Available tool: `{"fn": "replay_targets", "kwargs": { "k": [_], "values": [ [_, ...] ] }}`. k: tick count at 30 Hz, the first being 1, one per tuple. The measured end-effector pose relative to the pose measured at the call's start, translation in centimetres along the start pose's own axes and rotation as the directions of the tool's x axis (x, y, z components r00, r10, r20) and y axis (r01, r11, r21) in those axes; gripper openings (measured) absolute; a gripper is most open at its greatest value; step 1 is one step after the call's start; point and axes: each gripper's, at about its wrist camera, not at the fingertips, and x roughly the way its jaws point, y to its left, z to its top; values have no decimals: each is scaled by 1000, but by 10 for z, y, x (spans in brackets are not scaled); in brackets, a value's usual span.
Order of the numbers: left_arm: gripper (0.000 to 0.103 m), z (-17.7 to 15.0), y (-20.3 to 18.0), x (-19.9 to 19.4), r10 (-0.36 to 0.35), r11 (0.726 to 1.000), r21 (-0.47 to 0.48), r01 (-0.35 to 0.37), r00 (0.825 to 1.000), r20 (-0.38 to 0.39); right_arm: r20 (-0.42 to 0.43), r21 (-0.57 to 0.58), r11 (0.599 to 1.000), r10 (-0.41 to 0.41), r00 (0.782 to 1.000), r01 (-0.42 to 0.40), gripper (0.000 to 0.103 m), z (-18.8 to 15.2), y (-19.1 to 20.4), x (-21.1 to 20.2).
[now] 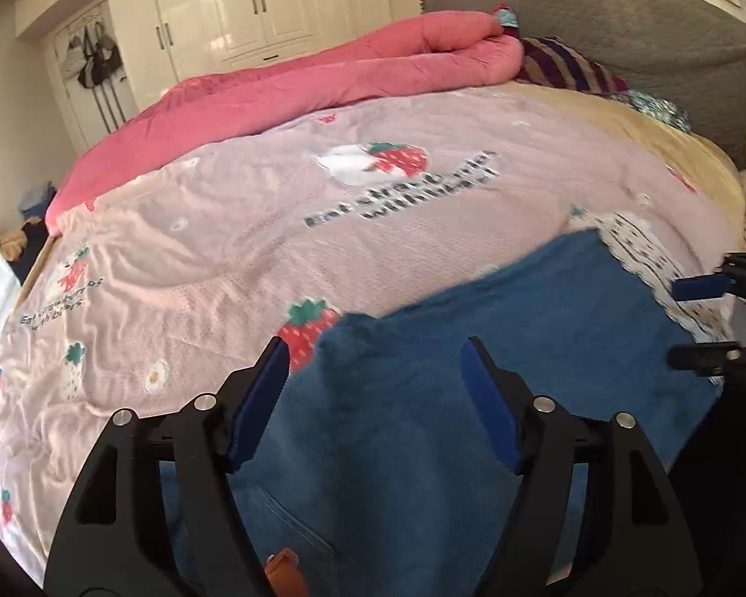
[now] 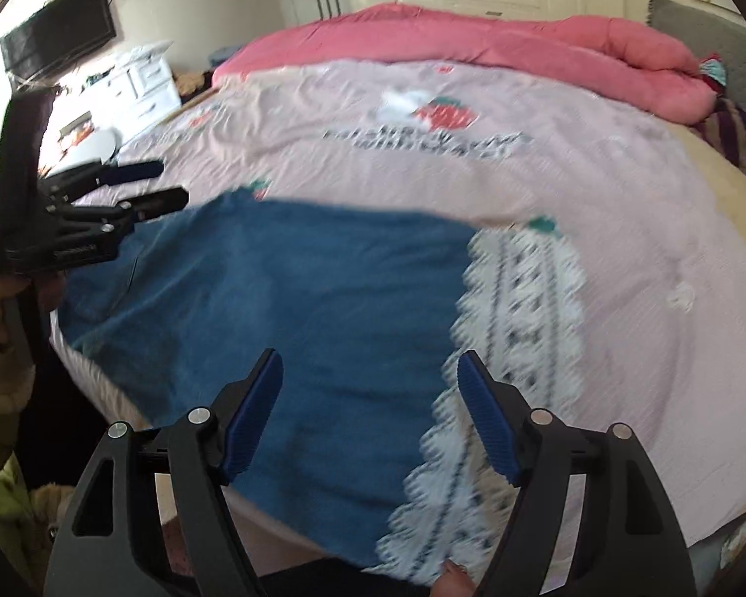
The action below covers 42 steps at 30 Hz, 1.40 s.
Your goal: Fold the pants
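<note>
We see the blue denim pants with a white lace-trimmed hem [image 2: 298,308] lying spread on the bed with the pink strawberry-print sheet [image 1: 224,229], near its front edge, with part of the cloth reaching over that edge in the right wrist view. The left gripper [image 1: 375,353] hovers above the plain blue end, where a brown leather tag [image 1: 286,572] shows; its jaws are spread wide and hold nothing. The right gripper [image 2: 370,365] hovers above the boundary between denim and lace, jaws likewise spread, empty. Both views are motion-blurred, so we cannot tell the exact layering of the cloth. Judgement: a fold appears partly made and the next grasp is not yet taken. Risks: if either gripper pinches only the top layer, the lower 1 will stay behind and the fold will skew; a pinch too deep could catch the sheet and drag it; the overhanging edge could slide off the bed. A rolled pink quilt [image 1: 293,79] lies well apart at the far side.
</note>
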Motion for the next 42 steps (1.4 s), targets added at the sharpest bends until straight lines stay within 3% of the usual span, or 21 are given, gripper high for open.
{"fn": "replay_targets", "kwargs": {
  "k": [12, 19, 24, 28, 33, 42],
  "values": [
    [67, -26, -34, -7, -63, 997, 50, 65, 997, -43, -72, 18, 999, -50, 996, 51, 78, -28, 1, 10],
    [70, -64, -45, 28, -28, 996, 80, 41, 987, -159, -68, -39, 995, -95, 993, 93, 83, -36, 8, 19],
    [75, -68, -35, 30, -56, 998, 18, 60, 988, -146, -60, -32, 994, -101, 993, 100, 86, -29, 12, 11],
    [75, -59, -35, 9, -76, 997, -3, 76, 993, -96, 35, -14, 988, -153, 988, 154, 92, -16, 9, -14],
    [84, -45, -55, -17, -124, 992, 20, 124, 992, -38, 67, 43, 973, -228, 971, 225, 94, 5, -17, -23],
    [89, -24, -109, -23, -181, 977, 112, 181, 983, -15, 91, 56, 968, -247, 965, 243, 95, 28, -47, -23]
  ]
}}
